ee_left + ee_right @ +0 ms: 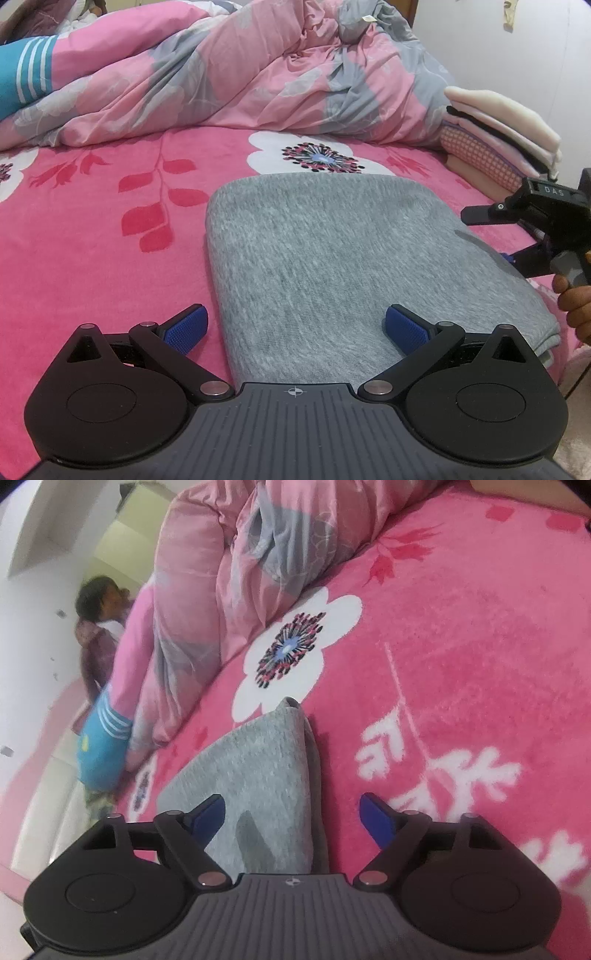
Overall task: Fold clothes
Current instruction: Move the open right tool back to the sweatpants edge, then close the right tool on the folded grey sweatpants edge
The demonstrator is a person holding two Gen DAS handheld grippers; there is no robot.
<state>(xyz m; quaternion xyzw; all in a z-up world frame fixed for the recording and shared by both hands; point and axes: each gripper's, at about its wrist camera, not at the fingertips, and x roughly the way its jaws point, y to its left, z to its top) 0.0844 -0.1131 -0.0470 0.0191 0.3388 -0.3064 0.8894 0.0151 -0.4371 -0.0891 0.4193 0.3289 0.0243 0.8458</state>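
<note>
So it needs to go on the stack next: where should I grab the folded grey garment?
Grip the grey garment at its near right corner, coming from the right. Layered edges show there, while the far end is a rounded fold.

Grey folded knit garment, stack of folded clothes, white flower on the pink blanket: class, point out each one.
Grey folded knit garment (332, 251), left wrist view, middle of its top face.
Stack of folded clothes (498, 133), left wrist view, cream top layers.
White flower on the pink blanket (291, 653), right wrist view, its dark centre.
</note>
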